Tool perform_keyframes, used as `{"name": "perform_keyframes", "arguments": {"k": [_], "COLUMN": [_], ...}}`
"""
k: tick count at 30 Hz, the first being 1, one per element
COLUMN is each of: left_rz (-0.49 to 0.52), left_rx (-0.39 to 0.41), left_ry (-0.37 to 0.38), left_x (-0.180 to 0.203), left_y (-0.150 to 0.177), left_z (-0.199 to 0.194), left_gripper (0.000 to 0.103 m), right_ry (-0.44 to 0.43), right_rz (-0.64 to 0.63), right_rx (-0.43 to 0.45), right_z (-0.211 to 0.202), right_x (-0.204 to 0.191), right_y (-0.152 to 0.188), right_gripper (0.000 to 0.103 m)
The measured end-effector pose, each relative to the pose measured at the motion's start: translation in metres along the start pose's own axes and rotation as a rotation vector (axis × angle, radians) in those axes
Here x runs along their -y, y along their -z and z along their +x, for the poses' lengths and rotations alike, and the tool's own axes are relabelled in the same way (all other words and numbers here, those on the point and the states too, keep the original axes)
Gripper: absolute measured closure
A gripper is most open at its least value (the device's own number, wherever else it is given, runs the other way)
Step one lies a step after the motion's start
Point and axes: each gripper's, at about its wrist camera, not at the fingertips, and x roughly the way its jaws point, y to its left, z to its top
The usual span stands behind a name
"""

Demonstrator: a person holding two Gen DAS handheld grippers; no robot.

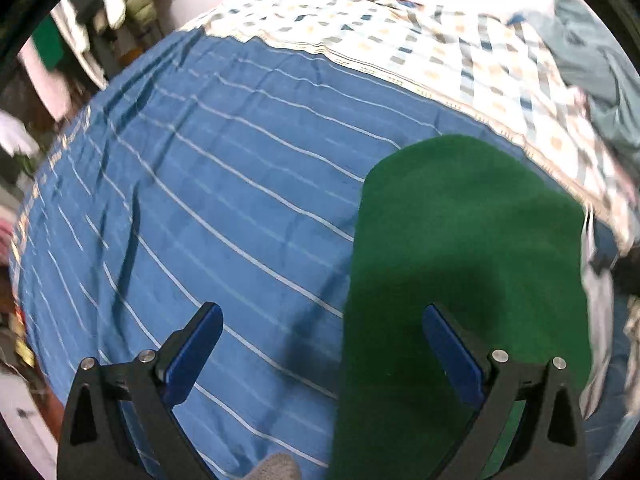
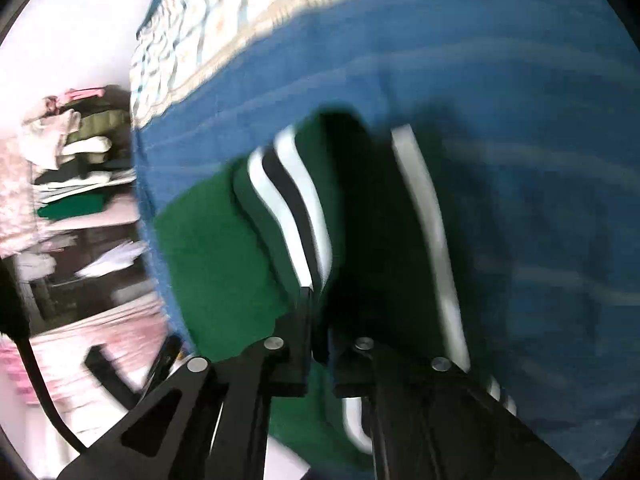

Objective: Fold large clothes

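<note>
**Green garment pinched on the bed**

A blue striped sheet (image 1: 200, 200) covers the bed, a checked quilt (image 1: 400, 40) beyond. The green garment (image 1: 460, 240) lies on the sheet. The right claw (image 2: 320, 300) seems clamped on its striped edge, though blurred; the left claw (image 1: 320, 320) gapes empty.

Open bed to the left, cloth to the right

The blue white-striped bed sheet (image 1: 208, 208) lies bare on the left; the flat green garment (image 1: 464, 248) covers the right, with a rumpled checked quilt (image 1: 400, 40) along the far edge.

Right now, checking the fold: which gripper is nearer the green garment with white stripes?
Right. The right gripper is clamped on the green garment; the left gripper hovers open above it.
</note>
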Motion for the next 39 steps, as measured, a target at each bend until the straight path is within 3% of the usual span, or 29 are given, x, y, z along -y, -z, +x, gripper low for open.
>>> {"name": "perform_keyframes", "arguments": {"k": [3,4,8,9,10,12,14,21,25,27,29,31,32,33,39], "left_rz": [0.013,0.017,0.047,0.048,0.052,0.065,0.07,0.088,0.14,0.158,0.165,0.164,0.164,0.164,0.176], "left_rx": [-0.009,-0.012,-0.04,-0.041,-0.044,-0.05,-0.08,-0.189,-0.206,-0.206,-0.206,-0.209,-0.21,-0.212,-0.245], "left_ry": [0.026,0.02,-0.007,-0.012,-0.019,-0.044,-0.072,-0.129,-0.169,-0.183,-0.19,-0.189,-0.187,-0.183,-0.119], "left_x": [0.007,0.009,0.015,0.015,0.016,0.018,0.02,0.037,0.051,0.054,0.054,0.054,0.054,0.055,0.063], "left_y": [0.003,0.003,0.007,0.009,0.011,0.016,0.022,0.041,0.042,0.041,0.042,0.041,0.041,0.041,0.044], "left_z": [0.0,-0.001,-0.004,-0.006,-0.008,-0.013,-0.016,-0.007,-0.003,-0.002,-0.001,-0.002,-0.002,-0.003,-0.005], "left_gripper": [0.001,0.001,0.001,0.001,0.001,0.001,0.001,0.001,0.001,0.001,0.001,0.001,0.001,0.001,0.0], "right_ry": [0.06,0.077,0.101,0.08,0.072,0.075,0.044,-0.033,-0.032,-0.041,-0.016,0.059,0.09,0.103,0.191], "right_rz": [0.057,0.053,0.017,0.01,0.007,0.023,0.069,0.3,0.33,0.314,0.293,0.229,0.209,0.2,0.18], "right_rx": [0.151,0.151,-0.02,-0.025,-0.025,-0.008,-0.004,-0.098,-0.101,-0.085,-0.073,-0.061,-0.053,-0.039,0.065], "right_z": [-0.022,-0.021,0.004,0.0,-0.009,-0.03,-0.046,-0.031,-0.004,0.004,0.013,0.017,0.017,0.013,-0.034], "right_x": [-0.001,0.0,0.008,0.009,0.012,0.022,0.037,0.089,0.091,0.091,0.083,0.071,0.066,0.062,0.043], "right_y": [-0.018,-0.023,-0.025,-0.022,-0.015,0.002,0.026,0.121,0.141,0.141,0.139,0.14,0.143,0.146,0.167], "right_gripper": [0.099,0.099,0.099,0.091,0.088,0.073,0.067,0.066,0.066,0.061,0.061,0.074,0.093,0.096,0.098]}}
